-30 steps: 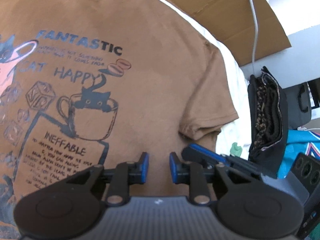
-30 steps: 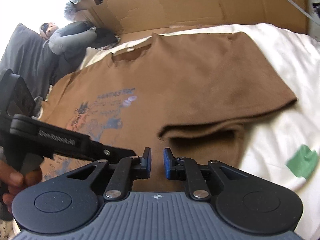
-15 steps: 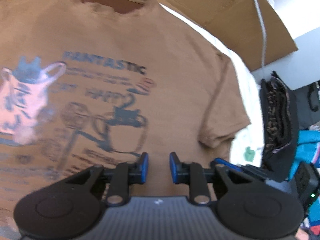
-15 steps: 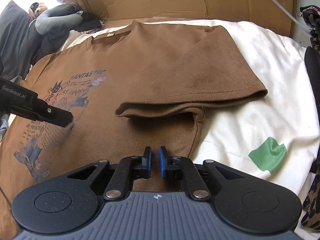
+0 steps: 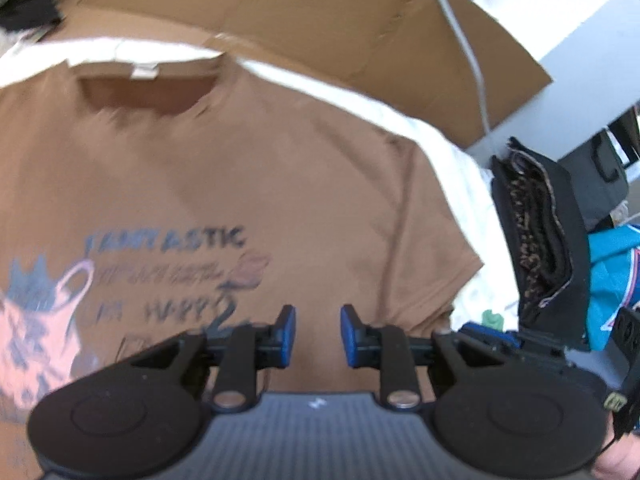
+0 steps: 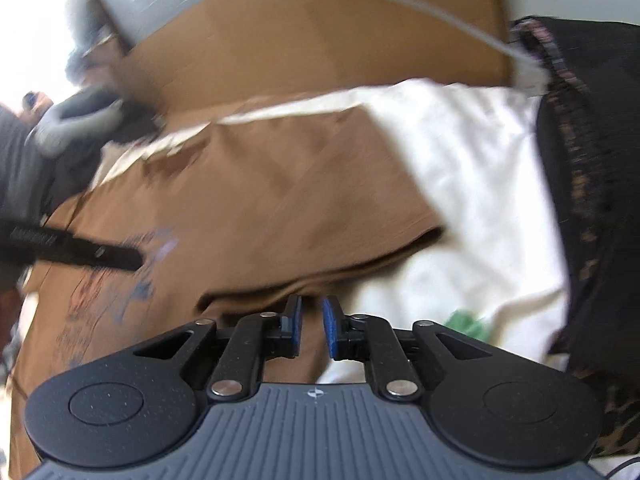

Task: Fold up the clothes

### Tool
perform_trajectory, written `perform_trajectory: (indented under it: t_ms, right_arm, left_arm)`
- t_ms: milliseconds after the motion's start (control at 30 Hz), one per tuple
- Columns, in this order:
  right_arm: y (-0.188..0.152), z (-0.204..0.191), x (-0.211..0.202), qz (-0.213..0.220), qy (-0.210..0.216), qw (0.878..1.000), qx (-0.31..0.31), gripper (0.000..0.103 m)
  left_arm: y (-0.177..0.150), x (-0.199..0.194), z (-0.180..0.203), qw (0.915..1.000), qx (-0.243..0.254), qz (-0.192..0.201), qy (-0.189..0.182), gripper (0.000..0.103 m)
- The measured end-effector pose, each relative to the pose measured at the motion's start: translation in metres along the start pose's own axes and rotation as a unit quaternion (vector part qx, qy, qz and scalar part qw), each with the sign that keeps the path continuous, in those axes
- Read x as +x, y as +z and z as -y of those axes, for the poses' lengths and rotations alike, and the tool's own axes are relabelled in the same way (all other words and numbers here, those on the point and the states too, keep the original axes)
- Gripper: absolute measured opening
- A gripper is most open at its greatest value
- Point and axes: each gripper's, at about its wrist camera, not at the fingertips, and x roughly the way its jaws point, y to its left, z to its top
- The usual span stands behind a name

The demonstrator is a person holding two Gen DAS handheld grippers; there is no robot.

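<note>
Left gripper [image 5: 318, 334]: lower centre of its frame, jaws apart, nothing between the blue fingers [image 5: 287, 330]. Right gripper [image 6: 311, 326]: lower centre of its frame, jaws have just been opening, narrow gap, nothing between them. Part of a hand [image 5: 616, 462] at lower right corner.

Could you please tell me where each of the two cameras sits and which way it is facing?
Left wrist: on the left gripper, angled down at the brown T-shirt; a bit of hand shows.
Right wrist: on the right gripper, angled down at the shirt's sleeve; the left gripper shows.
Shared: shirt, cardboard, white sheet.
</note>
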Motion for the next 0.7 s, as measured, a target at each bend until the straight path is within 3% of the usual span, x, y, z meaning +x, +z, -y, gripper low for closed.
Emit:
perform_trajectory:
  t_ms: [33,67,333,600,667,700]
  right_arm:
    - [0.003,0.005,0.000,0.007,-0.008,1.000,0.011,0.041]
    - [0.006,0.011,0.000,0.014,-0.017,1.000,0.021,0.044]
    - [0.017,0.038,0.016,0.030,-0.069,0.993,0.095,0.044]
    - [0.022,0.049,0.038,0.038,-0.080,0.983,0.158,0.044]
    - [0.026,0.050,0.039,0.039,-0.068,0.984,0.158,0.040]
    - [0.027,0.050,0.039,0.039,-0.062,0.985,0.156,0.027]
  left_arm:
    - [0.002,0.000,0.002,1.0000,0.003,0.001,-0.002,0.027]
    - [0.003,0.001,0.004,1.0000,0.006,0.003,-0.003,0.027]
    - [-0.001,0.001,0.000,1.0000,-0.001,0.000,0.001,0.029]
    - [0.001,-0.004,-0.002,1.0000,0.003,0.009,0.002,0.029]
    - [0.001,-0.006,-0.005,0.9999,0.001,0.011,0.003,0.029]
    - [0.001,-0.007,-0.006,0.9999,0.001,0.012,0.004,0.029]
